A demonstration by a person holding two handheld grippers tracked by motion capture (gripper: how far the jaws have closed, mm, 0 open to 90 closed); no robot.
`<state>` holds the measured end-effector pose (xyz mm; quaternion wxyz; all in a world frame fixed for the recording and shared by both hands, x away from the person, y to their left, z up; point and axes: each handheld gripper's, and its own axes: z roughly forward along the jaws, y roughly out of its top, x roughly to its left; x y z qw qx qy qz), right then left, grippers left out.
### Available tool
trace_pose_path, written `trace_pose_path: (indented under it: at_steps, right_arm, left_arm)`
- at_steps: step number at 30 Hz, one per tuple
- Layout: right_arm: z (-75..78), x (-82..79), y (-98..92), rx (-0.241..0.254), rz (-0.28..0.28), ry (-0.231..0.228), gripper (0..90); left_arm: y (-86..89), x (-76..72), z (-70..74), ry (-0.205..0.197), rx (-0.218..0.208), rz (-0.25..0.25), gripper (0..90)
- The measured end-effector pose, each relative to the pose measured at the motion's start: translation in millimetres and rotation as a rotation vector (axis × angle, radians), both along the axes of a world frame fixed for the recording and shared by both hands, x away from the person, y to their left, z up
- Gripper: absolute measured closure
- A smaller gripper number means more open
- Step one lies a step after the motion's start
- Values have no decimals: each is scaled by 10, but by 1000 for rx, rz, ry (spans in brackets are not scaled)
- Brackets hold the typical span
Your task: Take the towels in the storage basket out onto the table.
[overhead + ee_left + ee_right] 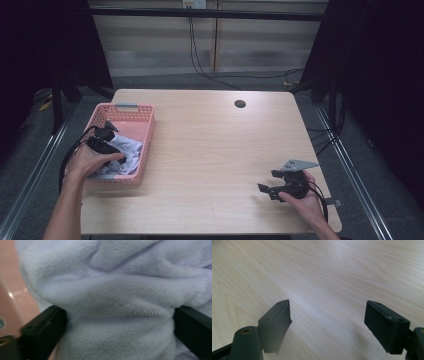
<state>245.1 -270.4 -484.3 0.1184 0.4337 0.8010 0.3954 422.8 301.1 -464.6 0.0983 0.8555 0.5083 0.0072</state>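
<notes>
Nearest me, at the table's front right corner, the person's right hand [305, 197] holds the right gripper [267, 189] low over the bare wood, its grey plate on top and its cable trailing back toward the wrist. It points left across the table. In the right gripper view its two black jaws stand wide apart with nothing between them, just pale wood grain running away beyond the tips.

Over on the left, a little farther in, the left hand [87, 161] has the left gripper [107, 145] pushed down into the basket [145, 145], a pink one with a perforated wall that sits at the table's left edge. A black cable loops from that gripper round the outside of the wrist. Inside the basket lies the cloth [127, 150], a soft white-lilac bundle, crumpled and heaped against the near end. In the left gripper view the jaws are well open, one on either side of a thick fold of the cloth [112, 302], and the nap presses against both inner faces; the fold bulges between them rather than being pinched flat, so I'd call it straddled, not clamped. The basket's pink wall [10, 290] shows just left of the fold.

The middle of the table [215, 150] is plain wood. Farther back there is a small dark round hole [240, 104] near the far edge, right of centre. A grey handle [127, 106] sits on the basket's far rim. Beyond the table, cables [200, 60] hang down a light panelled wall onto the floor.
</notes>
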Motion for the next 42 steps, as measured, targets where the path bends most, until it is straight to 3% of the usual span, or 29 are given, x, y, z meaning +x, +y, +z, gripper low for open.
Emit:
trace_pose_path:
  at_steps: [3,10,15,18,24,31,33,34,38,42]
  right_arm:
    - [-1,6,11,-9,8,-3,210]
    - [-1,9,20,-14,8,-5,211]
    - [9,12,12,-10,-5,-6,209]
    - [3,21,9,-12,-9,-5,202]
    - [6,14,4,-14,-15,-8,202]
    - [15,9,-8,-13,-25,-10,201]
    - [16,8,-9,-13,-25,-10,202]
    - [16,6,-9,-13,-25,-10,202]
    - [20,4,-12,-11,-27,-9,202]
    - [21,3,-14,-7,-26,-10,201]
  left_arm:
    - [-39,-31,33,-7,-1,-27,213]
    - [-71,-83,81,-36,0,-44,401]
    - [15,-74,104,-34,-61,-21,505]
    - [26,-72,132,-33,-62,-26,537]
    - [89,-118,151,-77,-115,-14,568]
    - [125,-162,213,-115,-136,-2,574]
    - [160,-167,245,-93,-177,18,574]
    - [176,-174,264,-120,-176,25,574]
    - [271,-192,341,-132,-233,39,576]
    - [362,-221,440,-171,-281,55,576]
